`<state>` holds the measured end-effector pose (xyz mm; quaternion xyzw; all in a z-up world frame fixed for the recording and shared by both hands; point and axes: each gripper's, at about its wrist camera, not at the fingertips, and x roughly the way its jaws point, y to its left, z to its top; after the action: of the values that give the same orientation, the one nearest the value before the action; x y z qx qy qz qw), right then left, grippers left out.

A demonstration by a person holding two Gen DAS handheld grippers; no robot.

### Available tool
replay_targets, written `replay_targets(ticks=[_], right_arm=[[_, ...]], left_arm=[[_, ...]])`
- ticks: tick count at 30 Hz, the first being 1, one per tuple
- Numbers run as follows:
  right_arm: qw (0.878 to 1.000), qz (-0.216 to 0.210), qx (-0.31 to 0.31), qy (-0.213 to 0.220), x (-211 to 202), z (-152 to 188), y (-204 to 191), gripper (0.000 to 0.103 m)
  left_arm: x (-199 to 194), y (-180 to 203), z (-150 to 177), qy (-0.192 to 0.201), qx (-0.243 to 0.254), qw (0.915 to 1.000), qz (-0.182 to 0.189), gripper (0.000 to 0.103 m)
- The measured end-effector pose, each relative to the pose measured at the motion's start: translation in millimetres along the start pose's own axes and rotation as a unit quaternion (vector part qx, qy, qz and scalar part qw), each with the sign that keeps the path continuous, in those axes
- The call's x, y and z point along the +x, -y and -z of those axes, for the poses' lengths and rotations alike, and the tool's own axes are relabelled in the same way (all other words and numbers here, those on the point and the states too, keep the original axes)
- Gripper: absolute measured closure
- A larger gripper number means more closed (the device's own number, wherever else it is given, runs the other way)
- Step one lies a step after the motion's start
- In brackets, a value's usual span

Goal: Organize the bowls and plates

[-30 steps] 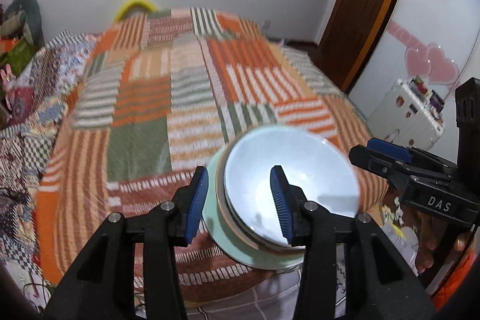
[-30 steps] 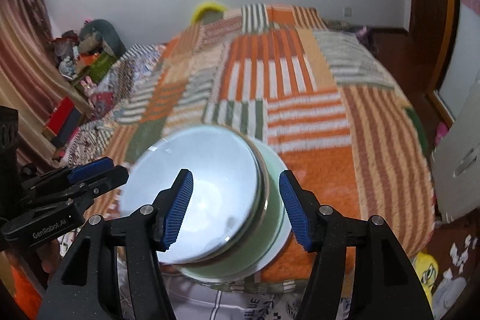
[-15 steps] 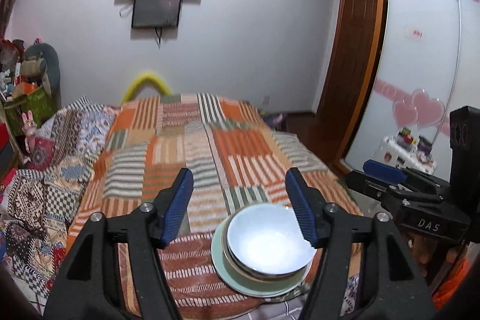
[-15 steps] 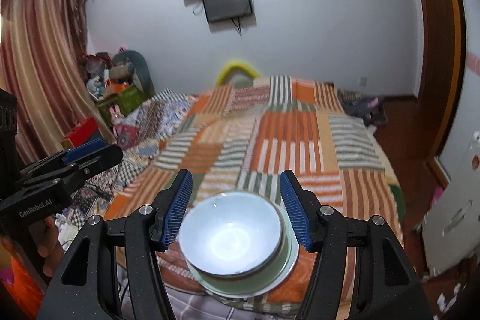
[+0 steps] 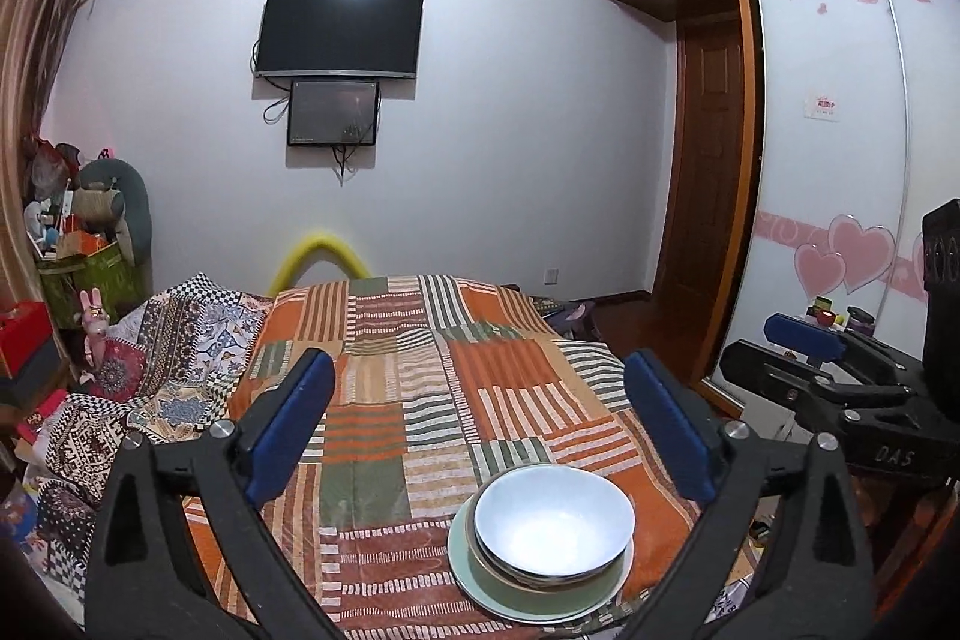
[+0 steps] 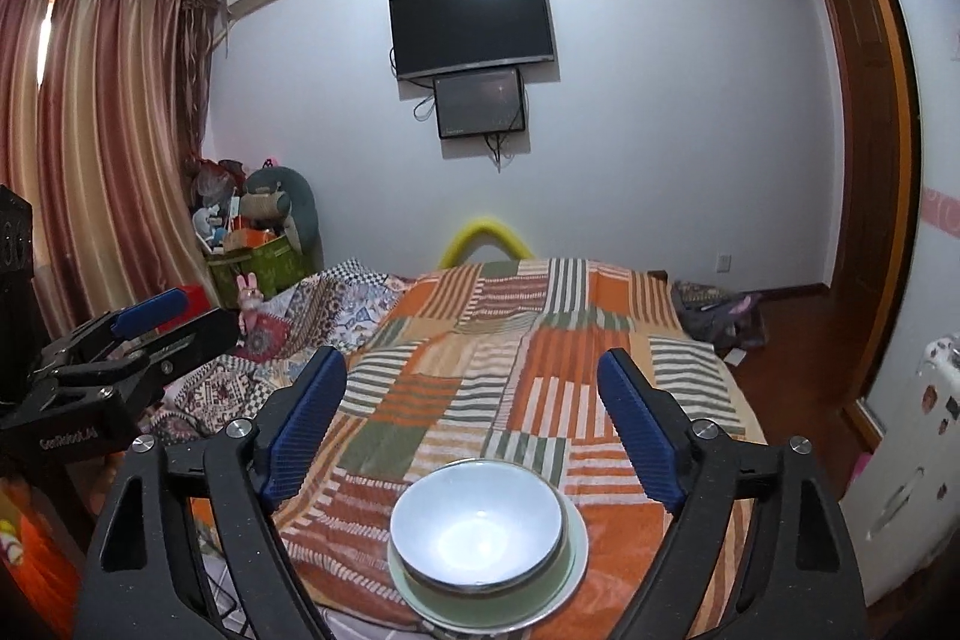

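- The round, glossy white ceramic bowl sits upright, mouth up, nested in a stack on a pale green plate; being round, it has no long axis.
- The stack rests at the near edge of the bed's orange, green and cream striped patchwork blanket, slightly right of centre.
- The left hand-held gripper has its ribbed blue pads opening wide, with nothing between them.
- The right hand-held gripper is likewise opening and holds nothing.
- The blanket to the far side and left lies bare.
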<state>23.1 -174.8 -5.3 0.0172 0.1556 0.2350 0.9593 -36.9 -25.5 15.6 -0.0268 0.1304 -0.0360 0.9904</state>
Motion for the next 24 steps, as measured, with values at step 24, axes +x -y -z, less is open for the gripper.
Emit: replay_targets(ticks=[24], right_arm=[[1.0, 0.003, 0.008, 0.003, -5.0, 8.7, 1.2, 0.001]], left_arm=[[-0.2, -1.0, 7.4, -0.006, -0.008, 0.9999, -0.005, 0.003]])
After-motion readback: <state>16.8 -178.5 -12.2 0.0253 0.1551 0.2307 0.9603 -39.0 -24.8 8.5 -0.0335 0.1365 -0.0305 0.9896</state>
